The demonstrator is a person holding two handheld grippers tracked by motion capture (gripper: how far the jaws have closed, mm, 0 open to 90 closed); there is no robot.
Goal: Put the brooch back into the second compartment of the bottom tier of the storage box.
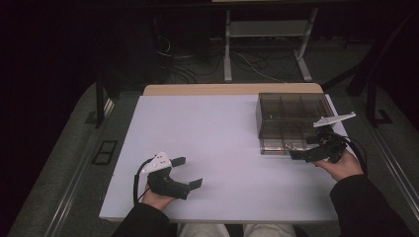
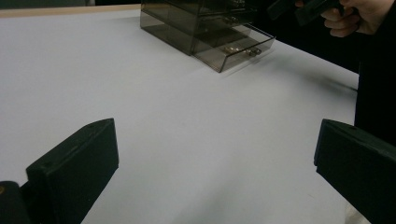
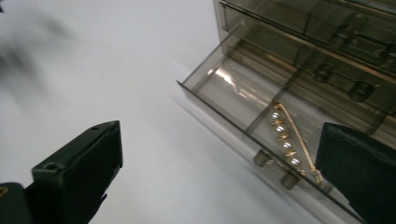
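Note:
A smoky clear drawer box (image 1: 291,109) stands at the back right of the white table (image 1: 222,138). Its bottom drawer (image 3: 233,91) is pulled out, and a gold pin with small pearls (image 3: 286,137) lies in the drawer's front compartment, beside the two knobs. My right gripper (image 1: 302,147) hovers just in front of the open drawer (image 1: 282,144), jaws wide apart and holding nothing (image 3: 219,163). My left gripper (image 1: 190,172) rests low near the table's front left, open and empty (image 2: 215,158), pointing toward the box (image 2: 196,23) across bare table.
The box's upper drawers (image 3: 336,32) are shut. The table's wooden back edge (image 1: 232,89) borders dark floor with cables (image 1: 247,64) and a metal stand (image 1: 267,29). Bare white surface lies between the two grippers.

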